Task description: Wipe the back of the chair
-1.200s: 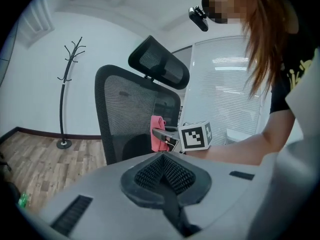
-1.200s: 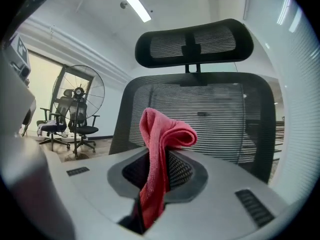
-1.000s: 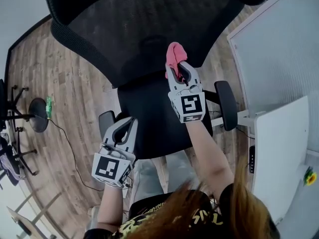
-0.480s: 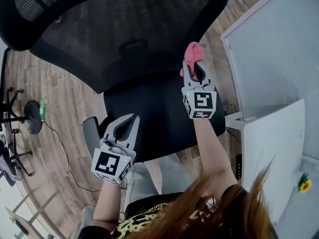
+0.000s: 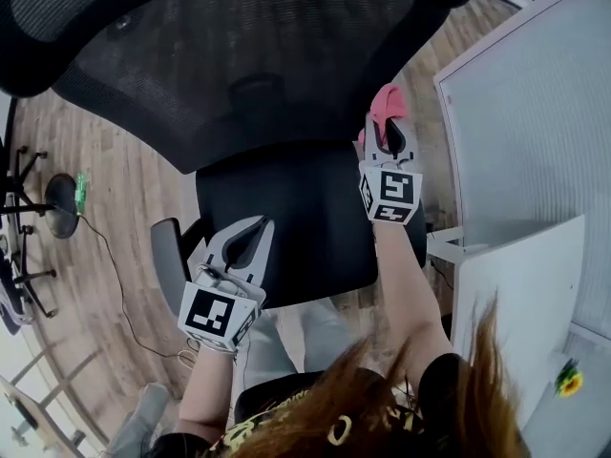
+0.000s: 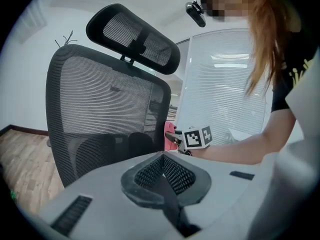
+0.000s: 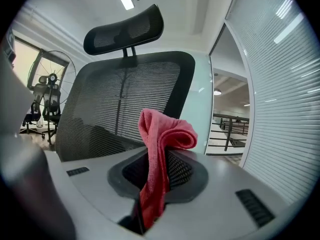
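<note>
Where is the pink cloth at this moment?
In the head view the pink cloth is at the right, clamped in the right gripper, close to the right edge of the chair backrest.

My head camera looks steeply down on the chair (image 5: 239, 55) from close above its backrest, while the cameras on my left gripper (image 5: 250, 227) and right gripper (image 5: 387, 127) both look up at that same backrest from nearby.

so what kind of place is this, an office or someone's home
Most likely an office. A mesh office chair with a headrest stands on a wood-look floor, a ribbed partition panel runs along one side, and more office chairs stand in the background.
</note>
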### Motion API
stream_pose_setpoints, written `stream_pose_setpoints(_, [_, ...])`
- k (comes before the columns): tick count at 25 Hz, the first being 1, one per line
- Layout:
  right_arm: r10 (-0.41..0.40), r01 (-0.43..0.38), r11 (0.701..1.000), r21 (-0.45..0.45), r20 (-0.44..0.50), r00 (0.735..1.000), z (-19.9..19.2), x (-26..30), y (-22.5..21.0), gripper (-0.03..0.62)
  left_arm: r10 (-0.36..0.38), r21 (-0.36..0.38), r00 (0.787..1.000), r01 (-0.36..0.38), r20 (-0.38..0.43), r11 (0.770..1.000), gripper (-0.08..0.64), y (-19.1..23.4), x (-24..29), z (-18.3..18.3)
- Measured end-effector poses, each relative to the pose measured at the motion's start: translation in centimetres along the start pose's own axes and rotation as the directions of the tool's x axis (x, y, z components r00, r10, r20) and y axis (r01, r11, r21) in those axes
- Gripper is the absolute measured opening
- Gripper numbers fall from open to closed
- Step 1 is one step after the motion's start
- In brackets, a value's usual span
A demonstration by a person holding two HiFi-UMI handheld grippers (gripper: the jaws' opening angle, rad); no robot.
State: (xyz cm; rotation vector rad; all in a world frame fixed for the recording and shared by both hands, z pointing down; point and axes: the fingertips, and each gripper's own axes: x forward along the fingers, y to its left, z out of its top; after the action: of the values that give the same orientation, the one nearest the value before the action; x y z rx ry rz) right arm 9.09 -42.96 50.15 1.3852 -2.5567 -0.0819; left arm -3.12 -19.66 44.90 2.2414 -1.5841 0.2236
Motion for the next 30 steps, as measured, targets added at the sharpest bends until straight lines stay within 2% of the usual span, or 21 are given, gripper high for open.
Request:
stream_pose_setpoints(10, [-0.027,0.027,1.0,-0.013,0.015,1.0,0.1,0.5,1.4,0.061,0.009,-0.017,1.0,-0.009,-0.003,1.0,-0.006,0.5,0.0,-0.5])
stream_pose_setpoints(21, [-0.02,0.02,1.0,-0.01,0.017,1.0,0.4,0.9,4.5,0.061,0.005,-0.028,1.0,-0.005,-0.007,1.0,-0.006,2.8,-1.7,-1.0])
stream_pose_setpoints(30, [0.005,-0.005,1.0,-0.012,0.006,1.0,0.8,1.6,8.9,0.061,0.017,-0.038,1.0,-0.017,0.003,0.999,-0.006,5.6,-4.3,-1.5])
